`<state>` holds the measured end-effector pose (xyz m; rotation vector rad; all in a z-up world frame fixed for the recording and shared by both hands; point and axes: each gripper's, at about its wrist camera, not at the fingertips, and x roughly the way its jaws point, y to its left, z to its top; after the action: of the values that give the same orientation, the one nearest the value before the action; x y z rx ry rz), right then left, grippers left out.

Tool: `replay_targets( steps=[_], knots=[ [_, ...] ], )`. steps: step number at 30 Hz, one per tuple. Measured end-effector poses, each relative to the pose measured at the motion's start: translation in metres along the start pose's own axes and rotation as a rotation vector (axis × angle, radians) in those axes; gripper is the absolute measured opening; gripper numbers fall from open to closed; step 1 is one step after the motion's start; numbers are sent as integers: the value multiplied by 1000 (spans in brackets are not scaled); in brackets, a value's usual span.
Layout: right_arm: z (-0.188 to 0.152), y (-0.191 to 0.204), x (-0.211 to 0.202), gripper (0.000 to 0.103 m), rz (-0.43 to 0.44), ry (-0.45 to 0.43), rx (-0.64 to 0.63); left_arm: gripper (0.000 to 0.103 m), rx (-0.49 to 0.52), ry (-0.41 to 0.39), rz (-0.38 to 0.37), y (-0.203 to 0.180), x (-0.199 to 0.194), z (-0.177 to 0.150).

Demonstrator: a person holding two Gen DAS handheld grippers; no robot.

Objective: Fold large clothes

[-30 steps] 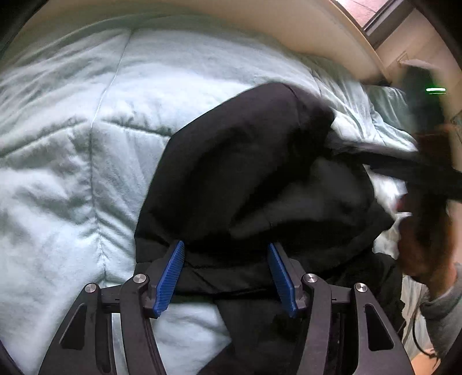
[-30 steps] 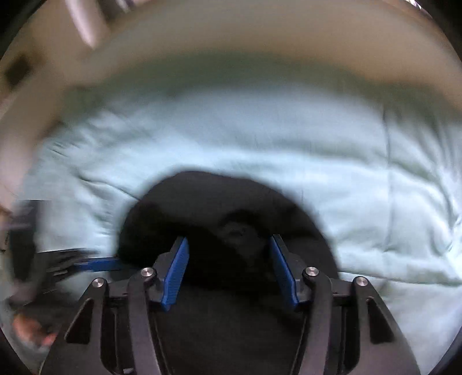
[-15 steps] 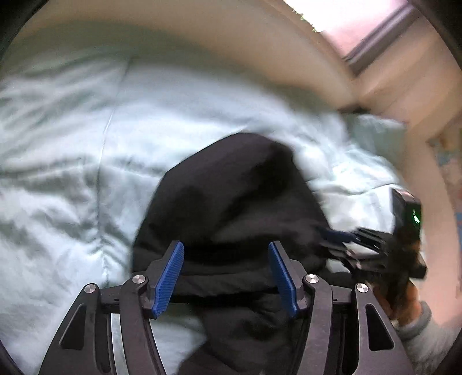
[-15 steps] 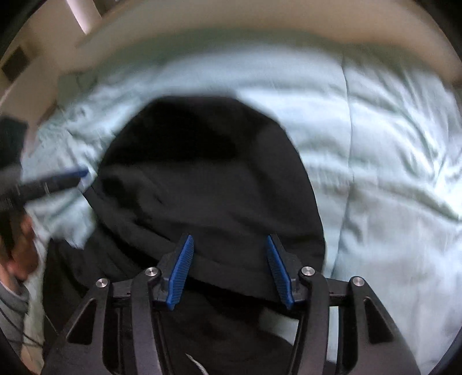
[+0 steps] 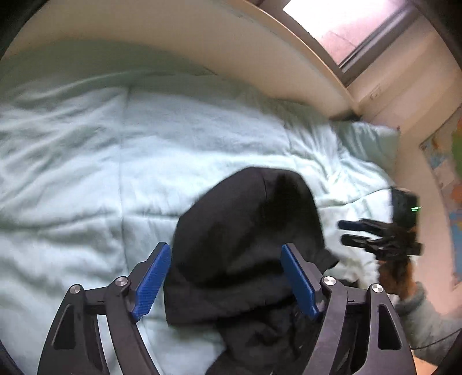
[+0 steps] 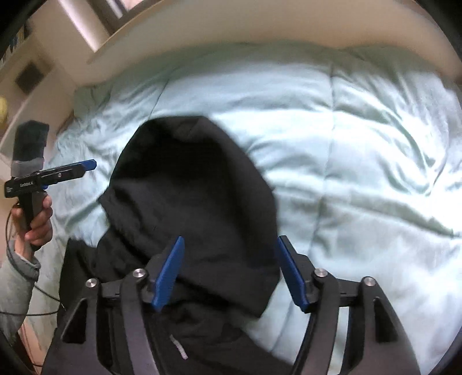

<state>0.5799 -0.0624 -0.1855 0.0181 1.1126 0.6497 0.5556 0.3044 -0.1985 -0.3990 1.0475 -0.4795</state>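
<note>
A black hooded garment (image 5: 248, 230) lies bunched on the pale mint comforter (image 5: 86, 173), its rounded hood pointing away from me. My left gripper (image 5: 225, 274) hovers over the garment's near part. Its jaws are opening and the blue pads (image 5: 153, 277) stand apart from the cloth. In the right wrist view the same garment (image 6: 190, 196) spreads under my right gripper (image 6: 231, 271). Those jaws are opening too, with nothing pressed between them. Each view shows the other gripper off to one side of the garment: the right one (image 5: 345, 232) and the left one (image 6: 86, 165).
The comforter (image 6: 361, 144) covers the bed, and a pillow (image 5: 369, 141) lies at its far right corner. A beige bed rail (image 5: 202, 37) curves behind, under a window (image 5: 346, 26). A map (image 5: 450, 202) hangs on the right wall. A hand in a grey sleeve (image 6: 17, 274) holds the left gripper.
Both grippers have drawn back and risen from the garment, and their jaws stand wider. The hood now looks smaller and farther off, lying on the comforter.
</note>
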Motion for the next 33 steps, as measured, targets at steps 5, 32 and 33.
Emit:
replay_targets(
  steps=[5,32,33],
  knots=[
    [30,-23,38,70,115,74,36,79,-83,159,-184,38,46,23],
    [-96,150,-114,19,-106,-206,-308,15,542,-19,106,-195,-96,-149],
    [-107,158,-122,19,-124,-214,-313,15,539,-26,115,-201,-105,-164]
  ],
)
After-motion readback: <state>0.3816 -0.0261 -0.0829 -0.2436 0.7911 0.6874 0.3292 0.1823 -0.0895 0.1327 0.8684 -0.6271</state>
